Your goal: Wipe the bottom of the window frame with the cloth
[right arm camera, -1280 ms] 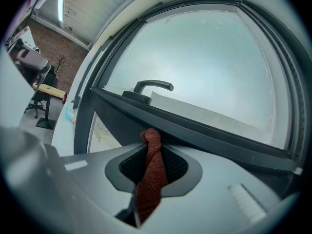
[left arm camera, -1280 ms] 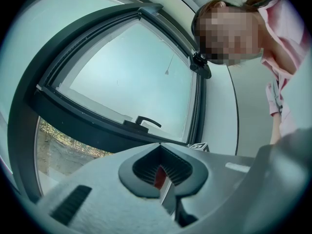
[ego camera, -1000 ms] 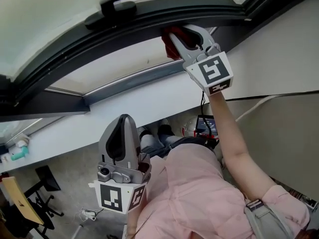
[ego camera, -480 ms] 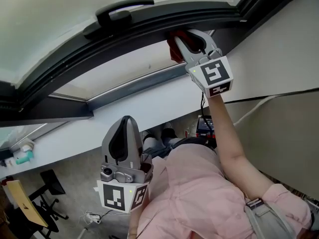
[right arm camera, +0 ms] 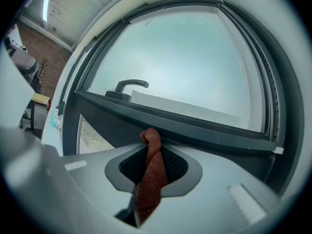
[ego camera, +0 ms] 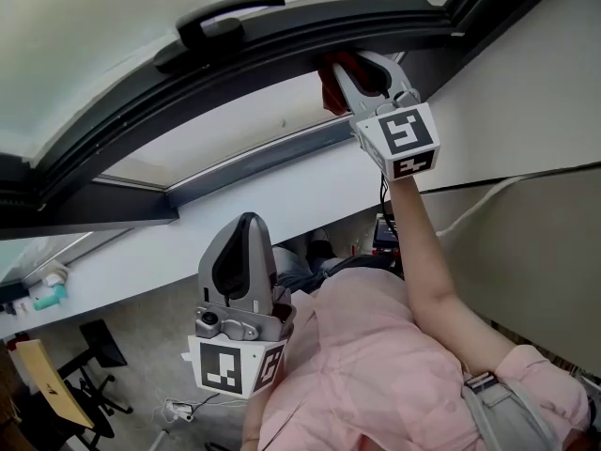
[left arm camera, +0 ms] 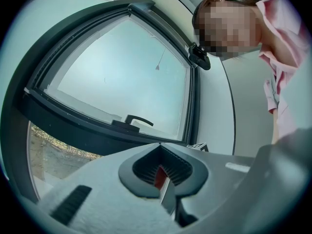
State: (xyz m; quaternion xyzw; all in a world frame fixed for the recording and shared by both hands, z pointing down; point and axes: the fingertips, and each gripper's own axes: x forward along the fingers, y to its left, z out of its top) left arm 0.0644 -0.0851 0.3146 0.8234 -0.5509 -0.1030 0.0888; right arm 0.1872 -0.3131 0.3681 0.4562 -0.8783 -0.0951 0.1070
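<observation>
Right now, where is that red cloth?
The red cloth is clamped in the right gripper, at the head view's upper right, held up against the dark window frame, to the right of the handle.

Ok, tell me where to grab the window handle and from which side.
Probably take the window handle on its raised bar, away from the base, approaching from the room side with jaws across the bar. It stands clear of the sash, leaving a gap for a jaw.

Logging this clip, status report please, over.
Right gripper shut on cloth, cloth against window frame. Left gripper shut, empty, held low. Nothing in the way.
</observation>
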